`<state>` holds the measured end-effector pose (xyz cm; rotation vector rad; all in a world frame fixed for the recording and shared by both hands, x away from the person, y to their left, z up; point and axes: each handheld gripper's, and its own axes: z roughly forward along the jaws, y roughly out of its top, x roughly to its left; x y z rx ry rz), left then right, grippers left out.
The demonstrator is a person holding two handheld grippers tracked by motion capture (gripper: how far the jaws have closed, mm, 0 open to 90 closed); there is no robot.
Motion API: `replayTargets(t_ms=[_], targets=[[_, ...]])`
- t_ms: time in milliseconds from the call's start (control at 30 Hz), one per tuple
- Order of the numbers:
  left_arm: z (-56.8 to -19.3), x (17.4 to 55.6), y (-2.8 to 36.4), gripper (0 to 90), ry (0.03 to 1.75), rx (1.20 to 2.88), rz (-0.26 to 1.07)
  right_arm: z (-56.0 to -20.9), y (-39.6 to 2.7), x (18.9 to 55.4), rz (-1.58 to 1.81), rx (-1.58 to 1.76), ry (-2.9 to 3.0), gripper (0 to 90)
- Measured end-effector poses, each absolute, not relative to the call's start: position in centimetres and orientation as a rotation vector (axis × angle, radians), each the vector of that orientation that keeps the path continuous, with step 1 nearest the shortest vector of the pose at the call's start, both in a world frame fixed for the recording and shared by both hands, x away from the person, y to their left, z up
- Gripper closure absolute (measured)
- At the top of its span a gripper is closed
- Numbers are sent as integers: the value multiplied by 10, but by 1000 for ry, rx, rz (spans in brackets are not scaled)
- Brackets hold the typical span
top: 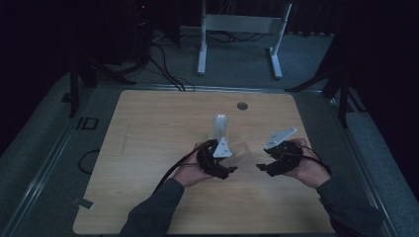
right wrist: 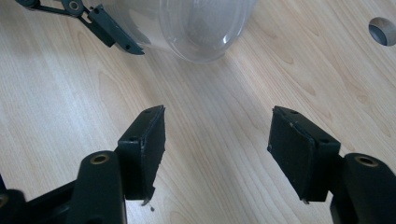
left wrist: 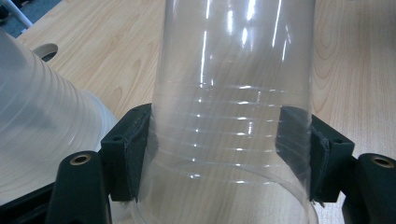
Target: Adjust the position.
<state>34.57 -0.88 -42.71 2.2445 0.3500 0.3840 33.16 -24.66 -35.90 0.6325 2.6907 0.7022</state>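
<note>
Left gripper (left wrist: 217,158) clamps a clear plastic cup (left wrist: 233,93) lying low over the table (top: 148,148), right gripper (right wrist: 217,149) parted and empty (stack of cups (top: 220,126) beyond), so the next move is likely stacking.

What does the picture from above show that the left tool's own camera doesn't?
From above: the whole wooden table, both forearms, the empty right tool and a white stand on the floor beyond. Left tool's camera: its pads pressing the clear cup's ribbed wall, up close. Both: the clear cup, the upside-down cup stack and the table hole.
</note>
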Motion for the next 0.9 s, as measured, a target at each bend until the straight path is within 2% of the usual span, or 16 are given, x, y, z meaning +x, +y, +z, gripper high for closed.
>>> replayTargets(t_ms=[900], targets=[[-429, 344, -13, 292, 319, 2290, 401, -355, -231, 337, 539, 477, 2794, 331]])
